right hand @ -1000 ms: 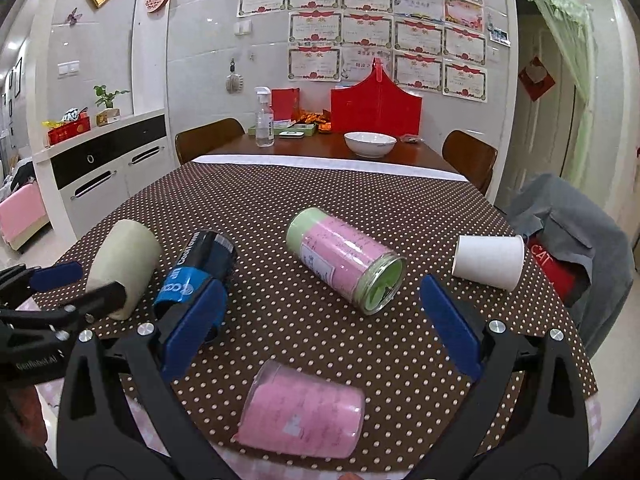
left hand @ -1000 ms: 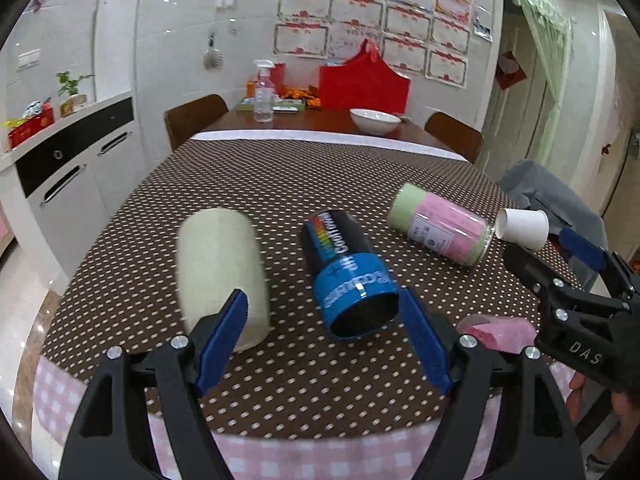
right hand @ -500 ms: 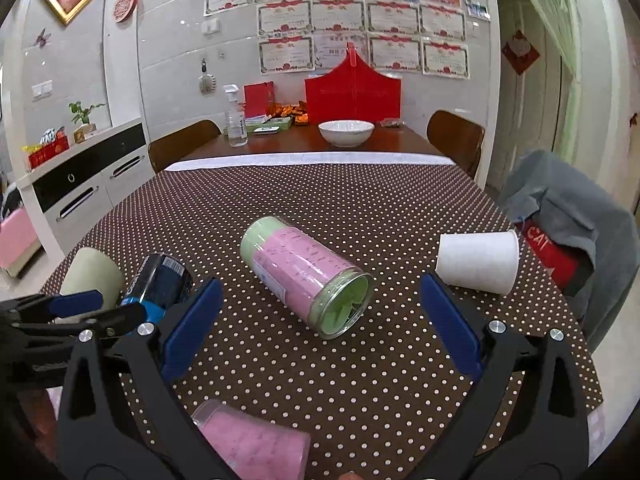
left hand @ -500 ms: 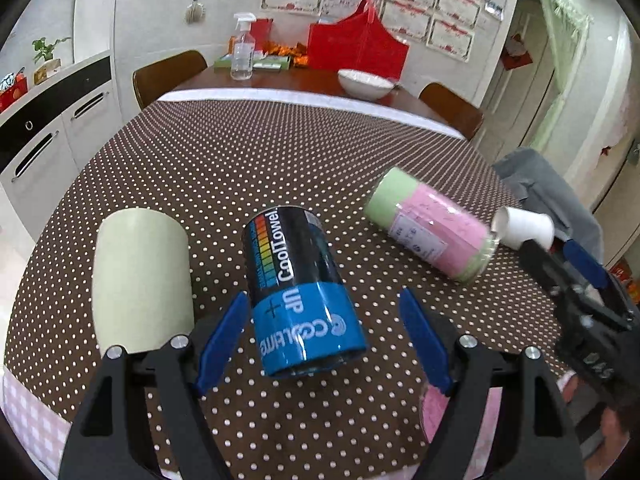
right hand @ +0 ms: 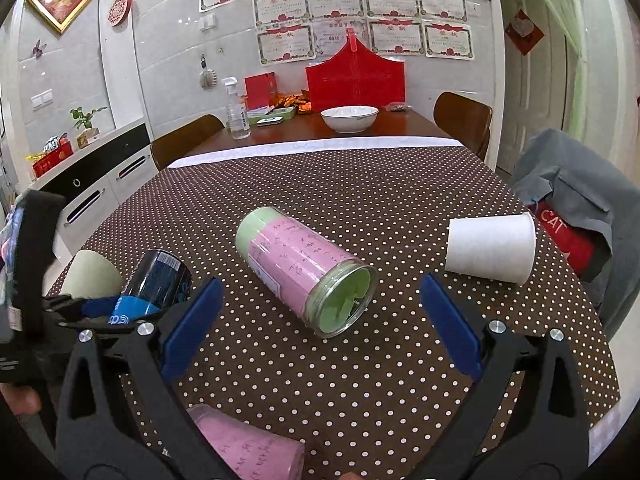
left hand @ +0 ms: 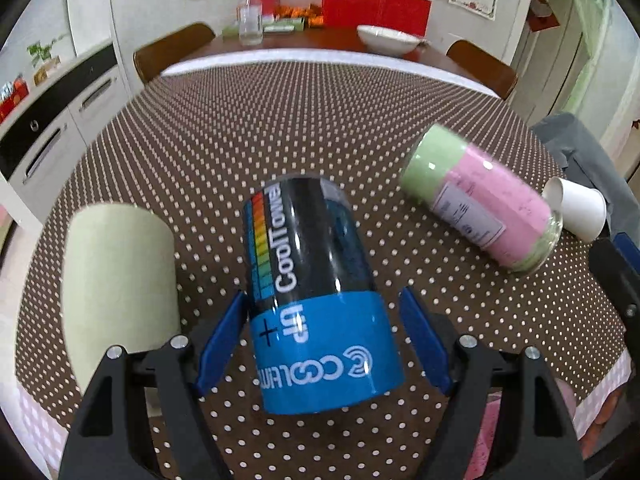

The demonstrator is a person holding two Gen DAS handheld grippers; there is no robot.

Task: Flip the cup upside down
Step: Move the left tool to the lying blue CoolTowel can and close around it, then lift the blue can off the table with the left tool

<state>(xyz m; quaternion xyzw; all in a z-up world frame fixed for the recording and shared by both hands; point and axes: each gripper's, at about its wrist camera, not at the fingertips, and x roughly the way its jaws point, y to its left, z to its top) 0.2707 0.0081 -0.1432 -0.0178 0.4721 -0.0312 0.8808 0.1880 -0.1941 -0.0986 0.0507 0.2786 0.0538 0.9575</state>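
The left gripper (left hand: pixel 324 344) is spread, its blue pads flanking the black-and-blue cup (left hand: pixel 320 300) without clearly clamping it. The cup lies on its side on the dotted desk (left hand: pixel 280 120), long axis running away from the gripper, blue-banded end nearest, "CoolTowel" lettering up. The right gripper (right hand: pixel 316 328) hangs spread before a pink-green jar (right hand: pixel 308 268).

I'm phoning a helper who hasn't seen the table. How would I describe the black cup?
On the dotted tablecloth, five cups lie sideways. The black cup lies between the left tongs, beside the cream cup. It alone is black with a blue band.
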